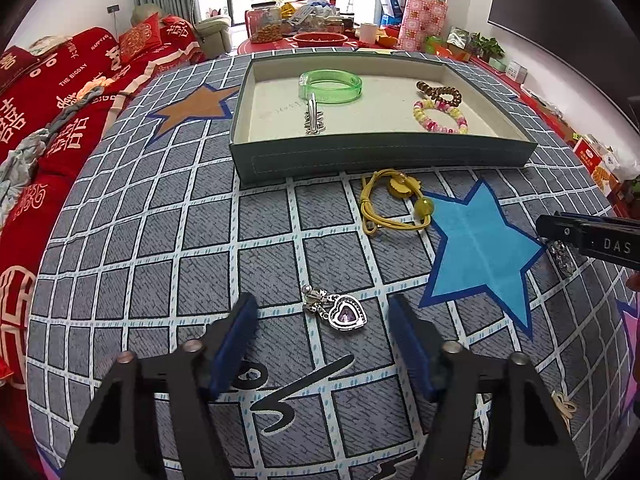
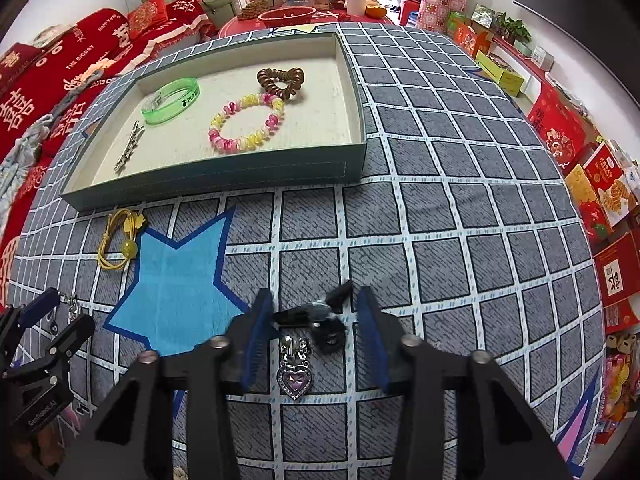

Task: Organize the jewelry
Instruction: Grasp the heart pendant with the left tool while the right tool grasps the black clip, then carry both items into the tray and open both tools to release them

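A green tray (image 1: 384, 154) (image 2: 216, 178) holds a green bangle (image 1: 330, 84) (image 2: 171, 100), a silver hair clip (image 1: 313, 114) (image 2: 127, 152), a pink-yellow bead bracelet (image 1: 440, 117) (image 2: 246, 123) and a brown coil tie (image 1: 438, 92) (image 2: 280, 77). A silver heart earring (image 1: 338, 309) lies between my open left gripper's (image 1: 322, 310) fingers; only its top shows in the right wrist view (image 2: 72, 308). A second heart earring (image 2: 295, 368) and a black clip (image 2: 320, 316) lie between my open right gripper's (image 2: 314, 304) fingers. A yellow hair tie (image 1: 394, 202) (image 2: 120, 240) lies before the tray.
The checked grey cloth with a blue star (image 1: 480, 248) (image 2: 180, 280) covers the table. A red sofa (image 1: 60, 92) stands to the left. Boxes (image 2: 580, 168) line the right side. A cluttered red table (image 1: 320, 36) stands beyond.
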`<action>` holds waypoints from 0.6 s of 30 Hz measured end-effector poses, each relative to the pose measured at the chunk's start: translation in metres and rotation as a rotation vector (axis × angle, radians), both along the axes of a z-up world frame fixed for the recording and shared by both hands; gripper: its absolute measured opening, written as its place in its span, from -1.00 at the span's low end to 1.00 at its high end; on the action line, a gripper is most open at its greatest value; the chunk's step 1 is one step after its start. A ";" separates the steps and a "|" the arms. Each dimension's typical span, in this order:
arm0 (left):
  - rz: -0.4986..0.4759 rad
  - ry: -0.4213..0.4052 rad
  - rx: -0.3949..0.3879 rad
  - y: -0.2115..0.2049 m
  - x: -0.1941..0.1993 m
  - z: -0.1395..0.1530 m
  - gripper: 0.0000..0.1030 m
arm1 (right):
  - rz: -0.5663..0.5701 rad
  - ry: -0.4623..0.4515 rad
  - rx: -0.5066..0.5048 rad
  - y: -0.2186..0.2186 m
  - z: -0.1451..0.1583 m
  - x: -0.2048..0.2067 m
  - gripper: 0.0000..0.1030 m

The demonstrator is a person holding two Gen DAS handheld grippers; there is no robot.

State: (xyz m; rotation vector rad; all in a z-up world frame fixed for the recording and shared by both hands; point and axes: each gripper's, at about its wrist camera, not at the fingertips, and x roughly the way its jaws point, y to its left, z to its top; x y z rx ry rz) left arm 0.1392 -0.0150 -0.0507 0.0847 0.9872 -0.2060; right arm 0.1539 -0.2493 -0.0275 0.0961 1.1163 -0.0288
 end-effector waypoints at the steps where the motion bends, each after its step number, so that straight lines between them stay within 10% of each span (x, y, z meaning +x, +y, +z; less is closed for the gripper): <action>1: -0.002 -0.002 -0.001 0.000 0.000 0.000 0.25 | 0.000 0.000 0.004 -0.001 0.000 0.001 -0.21; 4: -0.016 -0.008 -0.009 0.001 0.001 0.002 -0.15 | -0.011 -0.011 0.020 -0.004 0.001 0.001 -0.22; 18: -0.023 -0.009 -0.105 0.018 -0.004 0.016 -0.15 | -0.085 -0.072 0.227 -0.041 0.014 -0.019 -0.22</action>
